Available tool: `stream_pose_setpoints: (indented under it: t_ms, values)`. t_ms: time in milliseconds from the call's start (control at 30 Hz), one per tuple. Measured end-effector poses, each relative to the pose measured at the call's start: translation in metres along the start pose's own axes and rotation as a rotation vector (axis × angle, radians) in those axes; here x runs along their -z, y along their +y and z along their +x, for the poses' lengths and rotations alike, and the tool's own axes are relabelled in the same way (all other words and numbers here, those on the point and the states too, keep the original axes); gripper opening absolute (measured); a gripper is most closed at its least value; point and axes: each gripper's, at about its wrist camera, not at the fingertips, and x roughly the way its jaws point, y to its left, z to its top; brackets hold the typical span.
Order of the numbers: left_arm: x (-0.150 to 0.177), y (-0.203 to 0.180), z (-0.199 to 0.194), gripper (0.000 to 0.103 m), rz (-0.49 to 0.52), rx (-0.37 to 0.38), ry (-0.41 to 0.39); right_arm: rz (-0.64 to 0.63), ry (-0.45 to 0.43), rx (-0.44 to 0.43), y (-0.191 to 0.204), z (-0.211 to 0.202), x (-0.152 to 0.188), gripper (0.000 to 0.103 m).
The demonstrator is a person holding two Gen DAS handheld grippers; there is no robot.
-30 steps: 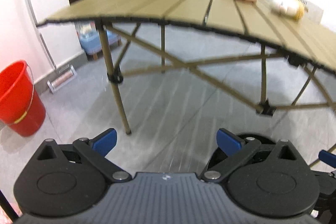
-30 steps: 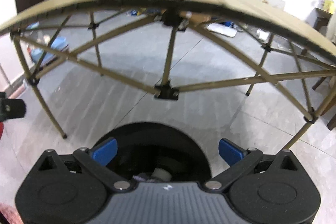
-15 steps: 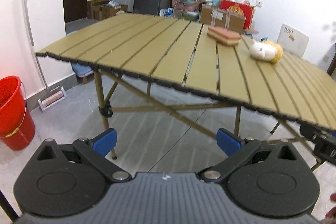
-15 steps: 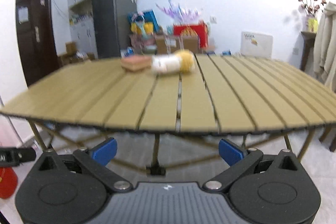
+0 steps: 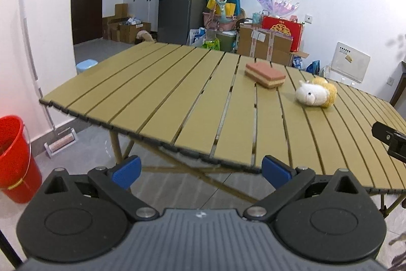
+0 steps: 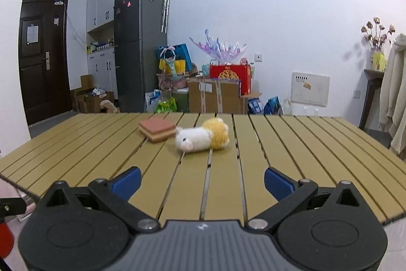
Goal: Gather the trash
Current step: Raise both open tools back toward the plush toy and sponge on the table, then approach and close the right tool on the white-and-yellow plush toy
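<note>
A: A cluttered room: grey fridge (image 6: 140,47) at centre left of the right wrist view, stacked cardboard boxes (image 6: 215,95) in the middle, and a slatted folding table (image 6: 291,149) filling the lower half. Why do both tools sit so low in frame?

B: I judge they are held back at the near edge so the cameras take in the whole tabletop before a pick. The right gripper (image 6: 202,183) has its blue pads spread wide with nothing between them. The left gripper (image 5: 200,170) is the same, wide apart and empty, at the bottom of its view over the table's front edge.

A: Where is the trash?

B: Only two things lie on the table. A layered sponge block (image 6: 157,129), pink on top, sits just left of centre, and a white-and-yellow plush toy (image 6: 203,136) lies on its side right beside it; whether they touch I cannot tell. Both are well apart from either tool. Whether either counts as trash is a guess.

A: And a bin?

B: A red bucket (image 5: 16,159) stands on the floor at the lower left of the left wrist view, cut by the frame edge; its inside is hidden. At that view's right edge a black part, probably the other tool, is cropped
</note>
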Motion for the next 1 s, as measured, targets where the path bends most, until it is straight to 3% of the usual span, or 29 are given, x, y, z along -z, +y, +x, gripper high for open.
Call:
stream_pose_setpoints:
  t_ms: [400, 700, 800, 1000]
  values:
    - [-0.054, -0.028, 0.047, 0.103, 0.056, 0.020, -0.026, -0.011, 0.038, -0.018, -0.010, 0.072, -0.033, 0.103]
    - [-0.092, -0.046, 0.099, 0.103, 0.087, 0.032, -0.012, 0.033, 0.108, -0.060, -0.019, 0.165, -0.067, 0.103]
    - [-0.103, -0.051, 0.117, 0.103, 0.094, 0.046, -0.013, 0.049, 0.171, 0.023, -0.020, 0.203, -0.082, 0.103]
    - [-0.127, -0.064, 0.156, 0.103, 0.108, 0.054, 0.000, 0.120, 0.291, 0.026, -0.028, 0.278, -0.091, 0.103]
